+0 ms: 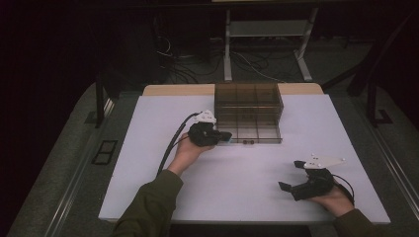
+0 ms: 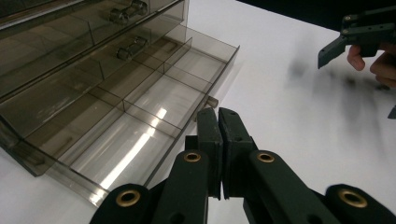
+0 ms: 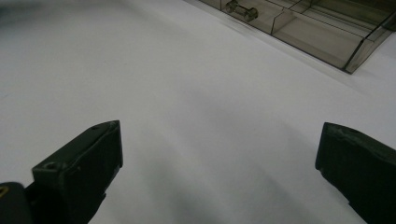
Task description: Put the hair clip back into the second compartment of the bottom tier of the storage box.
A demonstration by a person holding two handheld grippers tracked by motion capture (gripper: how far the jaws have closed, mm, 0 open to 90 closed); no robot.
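Note:
A smoky clear drawer cabinet (image 1: 249,101) stands at the back middle of the white table (image 1: 232,192). Its bottom drawer (image 1: 257,132) (image 2: 140,116) is pulled out, and its compartments look empty. My left gripper (image 1: 226,136) (image 2: 219,114) is shut, with nothing visibly between the jaws. Its tips point at the drawer's small bar handle (image 1: 248,141) (image 2: 213,100), which lies just past them and is partly hidden by them. My right gripper (image 1: 290,176) (image 3: 219,154) is held low at the front right, open wide over bare table. The drawer handle (image 3: 240,10) lies far ahead of it.
Two more closed drawers with bar handles (image 2: 127,14) sit above the open one. Behind the table are a metal desk frame (image 1: 267,44) and loose cables (image 1: 178,64) on the floor. White table surface stretches between the two grippers.

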